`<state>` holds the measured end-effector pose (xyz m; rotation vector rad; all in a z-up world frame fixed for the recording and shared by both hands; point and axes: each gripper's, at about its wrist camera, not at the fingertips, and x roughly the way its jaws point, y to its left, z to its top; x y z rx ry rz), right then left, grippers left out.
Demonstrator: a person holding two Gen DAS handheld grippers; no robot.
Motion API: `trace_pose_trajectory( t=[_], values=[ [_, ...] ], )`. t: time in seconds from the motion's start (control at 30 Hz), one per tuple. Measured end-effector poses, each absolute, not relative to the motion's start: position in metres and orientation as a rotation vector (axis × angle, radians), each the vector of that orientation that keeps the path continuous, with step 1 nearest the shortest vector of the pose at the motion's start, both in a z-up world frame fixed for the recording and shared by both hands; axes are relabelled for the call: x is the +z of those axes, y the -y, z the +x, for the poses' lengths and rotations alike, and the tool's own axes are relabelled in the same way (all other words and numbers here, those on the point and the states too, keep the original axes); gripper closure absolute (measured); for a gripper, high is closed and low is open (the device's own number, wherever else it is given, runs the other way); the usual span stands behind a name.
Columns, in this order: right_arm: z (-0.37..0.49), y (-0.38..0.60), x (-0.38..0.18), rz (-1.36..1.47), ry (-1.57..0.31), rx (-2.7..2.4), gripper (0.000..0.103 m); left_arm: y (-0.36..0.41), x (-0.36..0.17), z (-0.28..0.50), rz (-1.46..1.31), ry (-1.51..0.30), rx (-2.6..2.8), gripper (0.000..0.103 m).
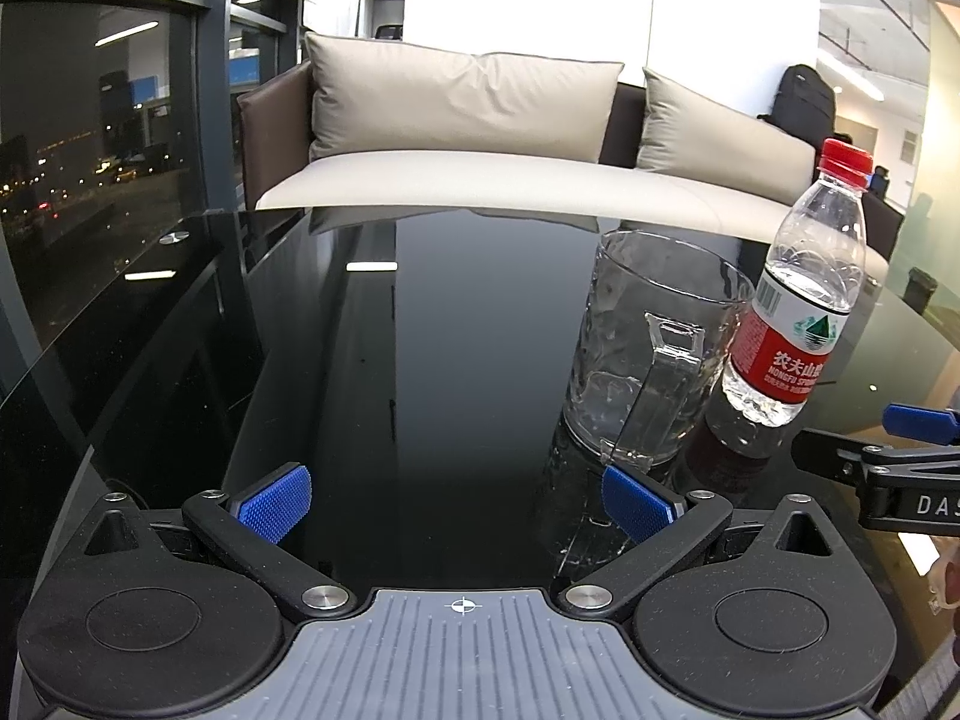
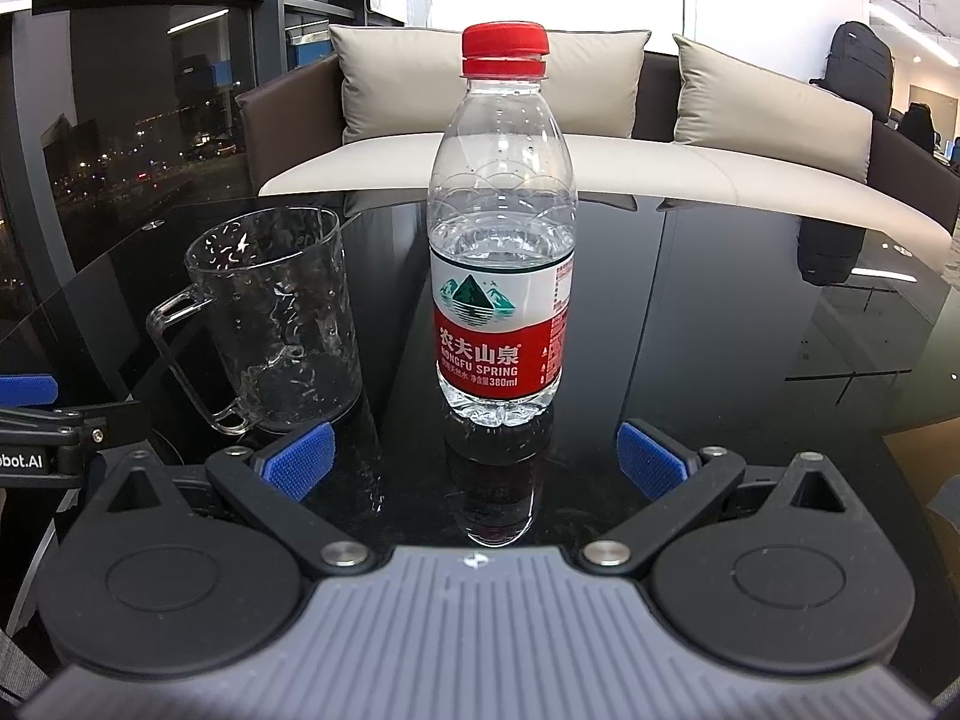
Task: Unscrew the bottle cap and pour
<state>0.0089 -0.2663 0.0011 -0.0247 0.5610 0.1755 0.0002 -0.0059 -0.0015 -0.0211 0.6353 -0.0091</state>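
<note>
A clear water bottle with a red label and a red cap stands upright on the black glass table, partly filled. A clear empty glass mug with a handle stands just left of it. My right gripper is open, centred on the bottle and a little short of it. My left gripper is open and empty; the mug and the bottle stand ahead to its right. The right gripper's finger shows at the far right of the left wrist view.
A beige sofa with cushions stands behind the table. Dark windows fill the left side. A black backpack sits on the sofa's far right end. The left gripper's finger shows at the left edge of the right wrist view.
</note>
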Motion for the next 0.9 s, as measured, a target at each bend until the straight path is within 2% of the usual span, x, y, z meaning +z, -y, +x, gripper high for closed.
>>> trace_pose_trajectory(
  t=[0.9],
  values=[
    [0.0084, 0.2668, 0.0005, -0.028, -0.559, 0.173, 0.0, 0.0029, -0.0003, -0.0001, -0.026, -0.642, -0.02, 0.001]
  ],
)
